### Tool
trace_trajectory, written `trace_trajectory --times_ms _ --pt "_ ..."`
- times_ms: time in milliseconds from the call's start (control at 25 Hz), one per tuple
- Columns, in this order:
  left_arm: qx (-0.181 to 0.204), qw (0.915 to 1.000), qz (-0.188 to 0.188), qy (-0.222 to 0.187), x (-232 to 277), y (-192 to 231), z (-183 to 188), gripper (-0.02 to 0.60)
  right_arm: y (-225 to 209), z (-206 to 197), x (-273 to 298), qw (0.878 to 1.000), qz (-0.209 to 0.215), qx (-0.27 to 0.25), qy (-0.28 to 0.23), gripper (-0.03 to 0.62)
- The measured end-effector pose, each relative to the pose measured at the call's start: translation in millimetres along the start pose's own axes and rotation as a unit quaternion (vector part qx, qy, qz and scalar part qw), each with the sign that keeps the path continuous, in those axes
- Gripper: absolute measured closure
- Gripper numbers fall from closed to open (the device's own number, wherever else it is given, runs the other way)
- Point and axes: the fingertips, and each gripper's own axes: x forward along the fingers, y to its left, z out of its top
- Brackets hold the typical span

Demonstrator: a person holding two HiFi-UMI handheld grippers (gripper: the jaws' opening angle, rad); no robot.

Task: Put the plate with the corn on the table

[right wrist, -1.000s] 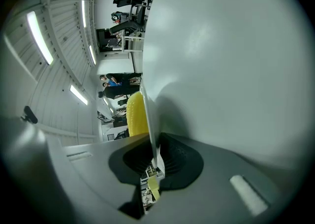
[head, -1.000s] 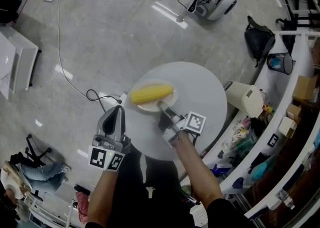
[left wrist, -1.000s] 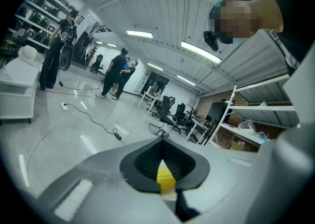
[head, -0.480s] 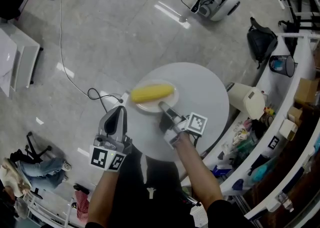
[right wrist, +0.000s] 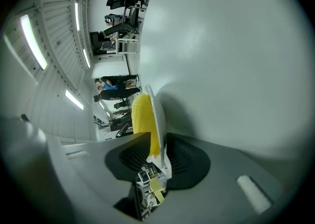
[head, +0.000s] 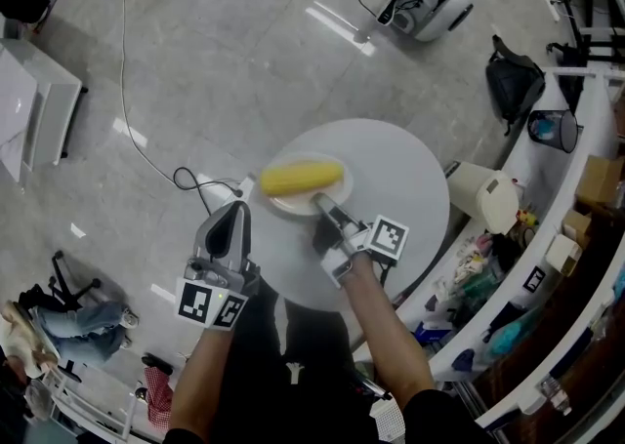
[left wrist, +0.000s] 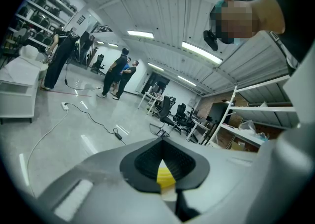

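Left gripper [head: 235, 210]: you hold it at lower left of centre, tips at the left edge of the round white table [head: 400, 188]. Its jaws are together, with nothing clamped. Its tips stop just short of the cream round plate [head: 277, 205] and do not touch it.

Plate: it lies flat on the table's upper left part, near the edge. The yellow corn cob [head: 301, 178] lies across it, lengthwise left to right.

Right gripper [head: 321, 201]: you reach in from the lower right, tips at the plate's near rim. The right gripper view shows the rim standing between the two dark pads [right wrist: 129, 155], with the corn just beyond. The jaws have just been opening. They now stand a little apart, with a gap at each pad, so they no longer pinch the rim.
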Motion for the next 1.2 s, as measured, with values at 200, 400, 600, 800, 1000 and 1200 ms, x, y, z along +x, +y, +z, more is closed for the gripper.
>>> trace_trajectory --times_ms 200,400,600,800,1000,1200 --pt "-0.002 1.0 -0.002 0.002 -2 -1 -1 0.58 -1 -3 -1 1.0 -0.016 -0.013 0.008 0.445" --pt "-0.002 1.0 -0.002 0.004 -4 -1 -3 0.58 -3 -5 -5 0.999 -0.035 -0.029 0.022 0.41" --pt "-0.004 1.0 0.0 0.005 -5 0 -2 0.58 -3 -6 -6 0.998 -0.048 -0.027 0.027 0.379" --pt "-0.004 0.9999 -0.004 0.009 -6 -5 -3 0.58 -2 -6 -7 0.997 -0.062 -0.021 0.033 0.364" --pt "-0.006 0.9993 -0.011 0.035 -9 -10 -27 0.58 0 -7 -6 0.997 -0.066 -0.015 0.035 0.362" --pt "-0.012 0.9992 -0.014 0.037 -10 -15 -32 0.58 2 -9 -5 0.996 -0.071 -0.01 0.049 0.302"
